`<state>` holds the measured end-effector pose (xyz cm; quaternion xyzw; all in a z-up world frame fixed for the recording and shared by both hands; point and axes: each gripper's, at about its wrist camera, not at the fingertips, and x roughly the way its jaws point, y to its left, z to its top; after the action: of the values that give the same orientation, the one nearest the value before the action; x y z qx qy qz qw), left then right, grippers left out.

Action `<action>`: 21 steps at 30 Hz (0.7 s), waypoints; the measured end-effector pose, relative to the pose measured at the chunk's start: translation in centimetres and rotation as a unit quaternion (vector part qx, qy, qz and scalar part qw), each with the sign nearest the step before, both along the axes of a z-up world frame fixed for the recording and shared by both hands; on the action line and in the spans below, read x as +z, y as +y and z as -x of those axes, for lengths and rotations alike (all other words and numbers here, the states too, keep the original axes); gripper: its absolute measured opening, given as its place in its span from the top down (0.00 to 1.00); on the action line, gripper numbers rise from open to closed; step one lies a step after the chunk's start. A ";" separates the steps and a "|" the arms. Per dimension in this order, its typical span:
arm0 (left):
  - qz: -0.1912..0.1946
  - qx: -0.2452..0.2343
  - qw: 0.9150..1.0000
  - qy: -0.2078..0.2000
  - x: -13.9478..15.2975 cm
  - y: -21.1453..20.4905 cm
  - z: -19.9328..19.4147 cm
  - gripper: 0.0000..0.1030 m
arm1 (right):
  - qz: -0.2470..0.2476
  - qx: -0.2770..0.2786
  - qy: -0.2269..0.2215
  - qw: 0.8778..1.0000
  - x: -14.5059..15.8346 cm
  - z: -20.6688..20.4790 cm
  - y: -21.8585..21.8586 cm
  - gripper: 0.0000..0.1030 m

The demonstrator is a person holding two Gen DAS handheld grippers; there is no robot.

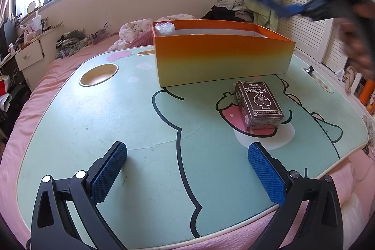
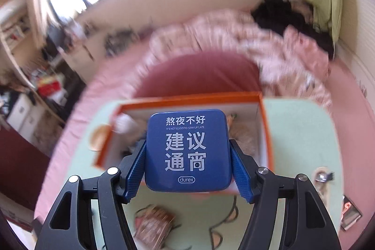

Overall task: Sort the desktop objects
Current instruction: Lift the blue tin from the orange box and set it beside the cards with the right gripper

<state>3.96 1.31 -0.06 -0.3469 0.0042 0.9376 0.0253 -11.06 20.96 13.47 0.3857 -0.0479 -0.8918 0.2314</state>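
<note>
Right wrist, right tongs (image 2: 188,163) clamp blue tin (image 2: 187,149) above orange box rim (image 2: 194,97), left tongs (image 1: 187,170) wide.

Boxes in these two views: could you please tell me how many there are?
3: orange box at the table's back, card box before it, blue box in the right claw. Others may be hidden.

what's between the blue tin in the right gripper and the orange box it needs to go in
Nothing visible. The right gripper holds the blue tin in the air in front of the open-topped orange box. Some items already lie inside the box, but no lid or other object blocks the way in.
</note>
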 end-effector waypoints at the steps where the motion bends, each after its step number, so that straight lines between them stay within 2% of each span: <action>1: 0.000 0.000 1.000 0.000 0.0 0.0 0.0 0.00 | -0.003 0.007 0.015 1.000 0.3 -1.8 0.3 0.35; 3: 0.000 0.000 1.000 0.000 0.0 0.0 0.0 0.00 | -0.029 0.012 0.027 0.999 -0.8 -5.2 0.6 0.35; 5: 0.000 0.000 1.000 0.000 0.0 0.0 0.0 0.00 | -0.052 0.019 0.016 0.998 -3.4 -6.9 0.5 0.35; 7: 0.000 0.000 1.000 0.000 0.0 -0.1 0.0 0.00 | -0.060 0.018 -0.015 0.998 -6.4 -7.1 0.1 0.35; 10: -0.001 -0.001 1.000 -0.001 0.0 -0.1 0.0 0.00 | -0.083 0.009 -0.036 0.996 -9.4 -5.4 -0.8 0.35; 12: -0.001 -0.001 1.000 -0.001 0.0 -0.1 0.0 0.00 | -0.067 0.006 -0.040 0.997 -10.2 -4.7 -0.9 0.35; 15: -0.001 0.000 1.000 0.000 -0.1 0.1 0.0 0.00 | -0.024 -0.037 -0.023 0.999 -10.3 -5.9 0.5 0.31; 17: -0.001 0.000 1.000 0.000 0.0 0.2 -0.1 0.00 | 0.007 -0.053 -0.002 0.999 -10.0 -8.2 1.5 0.13; 18: -0.002 0.000 1.000 0.000 -0.1 0.1 -0.1 0.00 | 0.003 -0.050 0.006 0.999 -10.0 -9.0 1.6 0.12; 21: -0.002 -0.001 1.000 0.000 -0.1 0.1 -0.1 0.00 | -0.057 -0.043 0.017 0.997 -11.0 -11.2 1.2 0.12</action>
<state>4.02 1.37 -0.13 -0.3469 0.0029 0.9375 0.0263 0.18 22.16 2.47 0.3803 -0.0102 -0.9088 0.1711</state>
